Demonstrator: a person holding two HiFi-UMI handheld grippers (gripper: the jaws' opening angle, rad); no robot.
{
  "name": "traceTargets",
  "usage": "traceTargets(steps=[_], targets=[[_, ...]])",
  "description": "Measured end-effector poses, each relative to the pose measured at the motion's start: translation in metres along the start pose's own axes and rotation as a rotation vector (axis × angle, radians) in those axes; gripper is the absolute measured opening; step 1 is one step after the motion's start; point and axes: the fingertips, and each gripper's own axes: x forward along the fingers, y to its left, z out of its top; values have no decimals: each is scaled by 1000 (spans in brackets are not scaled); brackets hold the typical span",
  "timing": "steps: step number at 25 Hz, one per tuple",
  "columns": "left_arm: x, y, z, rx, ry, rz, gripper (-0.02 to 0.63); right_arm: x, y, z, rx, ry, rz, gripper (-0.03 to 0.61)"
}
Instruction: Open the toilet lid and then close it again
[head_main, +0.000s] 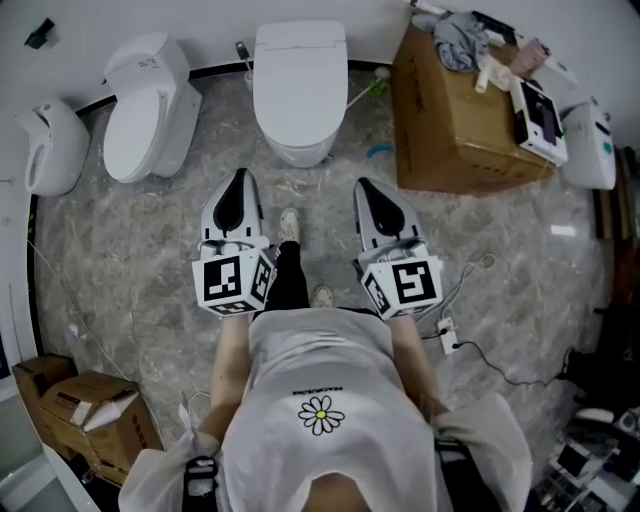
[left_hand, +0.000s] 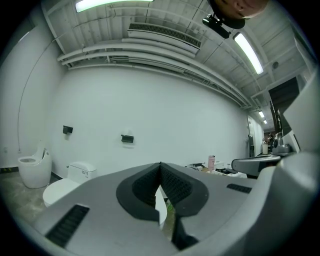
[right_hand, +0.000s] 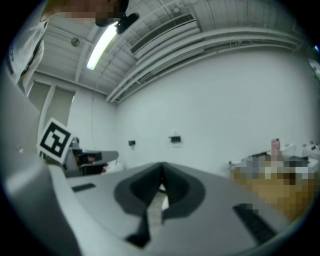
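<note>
Toilet (head_main: 300, 85) sits top centre of the head view, lid (head_main: 300, 70) down, not yet opened. Its long axis runs up-down in frame: hinge end at the top by the wall, free front edge facing the person. It lies straight ahead of both claws, between their lines and lower, on the floor; neither touches it. Left gripper (head_main: 240, 180) is off the bowl's left edge and right gripper (head_main: 362, 187) off its right edge, about equally near, so either could take the front edge. Left gripper (left_hand: 160, 165) jaws are closed on nothing; right gripper (right_hand: 161, 165) the same. A second toilet (head_main: 145, 110) stands upper left. Cardboard box (head_main: 450, 140) upper right holds grey cloth (head_main: 460, 40) and white packages. Smaller cardboard boxes (head_main: 95, 415) lower left, contents not visible.
</note>
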Motion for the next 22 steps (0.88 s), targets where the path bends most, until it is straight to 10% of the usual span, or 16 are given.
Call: traceTargets(steps=[22], targets=[[249,118,20,-32,-20,-60,18,253,-87,17,28,71,-152,29]])
